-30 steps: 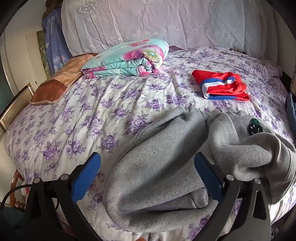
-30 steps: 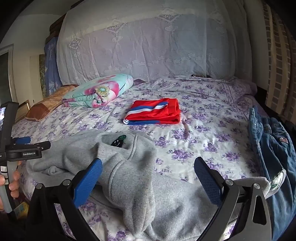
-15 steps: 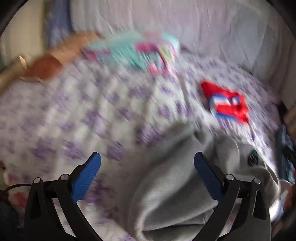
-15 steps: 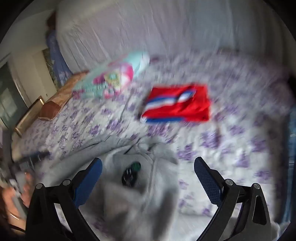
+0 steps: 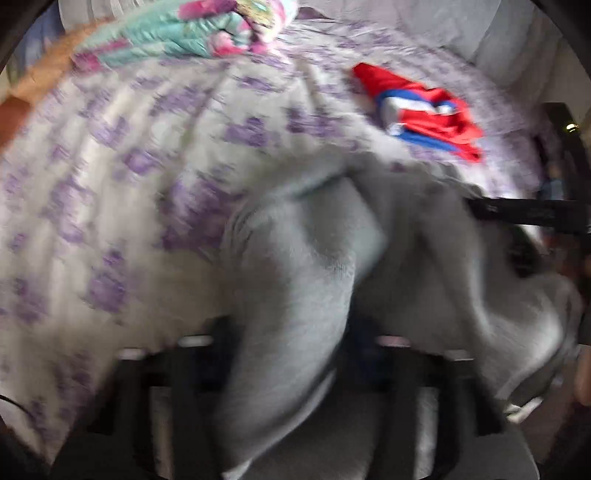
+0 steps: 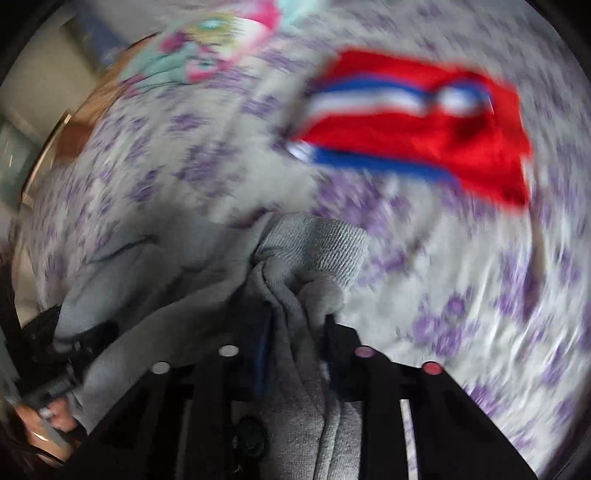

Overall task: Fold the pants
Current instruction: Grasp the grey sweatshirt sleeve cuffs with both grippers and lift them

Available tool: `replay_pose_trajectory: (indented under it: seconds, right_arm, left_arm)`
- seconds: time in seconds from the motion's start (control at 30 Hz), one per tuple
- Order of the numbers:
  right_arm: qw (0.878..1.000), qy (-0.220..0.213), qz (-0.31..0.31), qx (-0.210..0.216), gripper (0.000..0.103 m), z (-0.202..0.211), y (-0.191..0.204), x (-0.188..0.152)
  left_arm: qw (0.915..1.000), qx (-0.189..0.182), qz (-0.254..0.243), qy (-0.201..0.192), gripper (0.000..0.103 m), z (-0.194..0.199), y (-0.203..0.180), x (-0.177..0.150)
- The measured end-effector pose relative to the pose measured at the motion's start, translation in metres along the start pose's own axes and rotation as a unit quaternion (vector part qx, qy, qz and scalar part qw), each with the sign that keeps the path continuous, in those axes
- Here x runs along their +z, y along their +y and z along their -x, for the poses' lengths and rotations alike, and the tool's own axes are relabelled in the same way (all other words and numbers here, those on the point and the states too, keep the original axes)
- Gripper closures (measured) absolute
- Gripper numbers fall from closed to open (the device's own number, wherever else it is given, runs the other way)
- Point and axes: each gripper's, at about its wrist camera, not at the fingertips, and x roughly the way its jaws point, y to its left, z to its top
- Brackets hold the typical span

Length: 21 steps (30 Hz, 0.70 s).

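The grey sweatpants (image 5: 303, 280) lie bunched on the purple-flowered bedsheet (image 5: 122, 155). Both views are blurred. My left gripper (image 5: 291, 339) is shut on a thick fold of the grey fabric, which hangs down between its jaws. My right gripper (image 6: 295, 325) is shut on the pants' ribbed waistband (image 6: 317, 247), which sticks up past the fingers. The right gripper's black body (image 5: 528, 214) shows at the right of the left wrist view; the left gripper and hand (image 6: 48, 373) show at the lower left of the right wrist view.
Folded red, white and blue shorts (image 5: 424, 110) (image 6: 424, 133) lie farther back on the bed. A folded teal and pink floral quilt (image 5: 184, 33) (image 6: 207, 48) and a brown pillow (image 5: 37, 77) sit at the head of the bed.
Both grippers were open above the pants a second ago. They dropped onto the grey fabric and closed on it: left on a leg fold, right on the waistband.
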Motion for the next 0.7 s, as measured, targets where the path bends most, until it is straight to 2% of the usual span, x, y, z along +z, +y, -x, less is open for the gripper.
replay_pose_trajectory:
  seconds: [0.03,0.1,0.2,0.27,0.33,0.4,0.47,0.5,0.53,0.57,0.6,0.63,0.67,0.7]
  right_arm:
    - [1.000,-0.013,0.017,-0.006,0.081,0.006,0.004,0.004]
    - [0.996,-0.062,0.059,-0.008,0.082,0.029,0.023,0.009]
    - [0.985,-0.141,0.102,0.013,0.083,0.068,0.040,0.022]
    - [0.978,-0.173,0.116,0.027,0.083,0.091,0.046,0.035]
    - [0.967,-0.203,0.143,0.051,0.083,0.111,0.071,0.058]
    - [0.954,-0.226,0.181,0.076,0.083,0.127,0.107,0.081]
    - [0.939,-0.248,0.216,0.101,0.083,0.135,0.152,0.103]
    - [0.928,-0.263,0.233,0.125,0.083,0.136,0.179,0.116]
    - [0.920,-0.268,0.247,0.143,0.073,0.131,0.202,0.123]
    - [0.919,-0.265,0.263,0.130,0.057,0.116,0.229,0.132]
    - [0.925,-0.254,0.270,0.087,0.018,0.100,0.245,0.137]
    - [0.930,-0.236,0.281,0.009,0.011,0.077,0.263,0.139]
    - [0.929,-0.225,0.293,-0.026,0.013,0.064,0.270,0.137]
    - [0.928,-0.219,0.299,-0.042,0.019,0.054,0.268,0.131]
  left_arm:
    - [0.9999,-0.013,0.010,0.000,0.079,0.001,0.002,-0.002]
    - [0.9995,-0.004,0.011,-0.028,0.079,0.011,0.000,-0.008]
    - [0.9958,0.024,0.005,-0.088,0.080,0.041,-0.009,-0.022]
    - [0.9907,0.036,0.007,-0.131,0.080,0.070,-0.011,-0.028]
    - [0.9833,0.049,0.016,-0.175,0.080,0.103,-0.008,-0.034]
    - [0.9721,0.060,0.040,-0.223,0.080,0.143,0.001,-0.042]
    - [0.9620,0.073,0.072,-0.253,0.078,0.174,0.016,-0.051]
    - [0.9558,0.095,0.090,-0.263,0.075,0.184,0.024,-0.055]
    - [0.9521,0.114,0.102,-0.265,0.067,0.188,0.031,-0.058]
    - [0.9472,0.141,0.120,-0.262,0.048,0.189,0.042,-0.060]
    - [0.9426,0.166,0.145,-0.251,0.036,0.186,0.056,-0.064]
    - [0.9382,0.180,0.168,-0.243,0.024,0.183,0.069,-0.070]
    - [0.9357,0.185,0.182,-0.239,0.024,0.181,0.078,-0.077]
    - [0.9326,0.192,0.194,-0.237,0.024,0.180,0.087,-0.083]
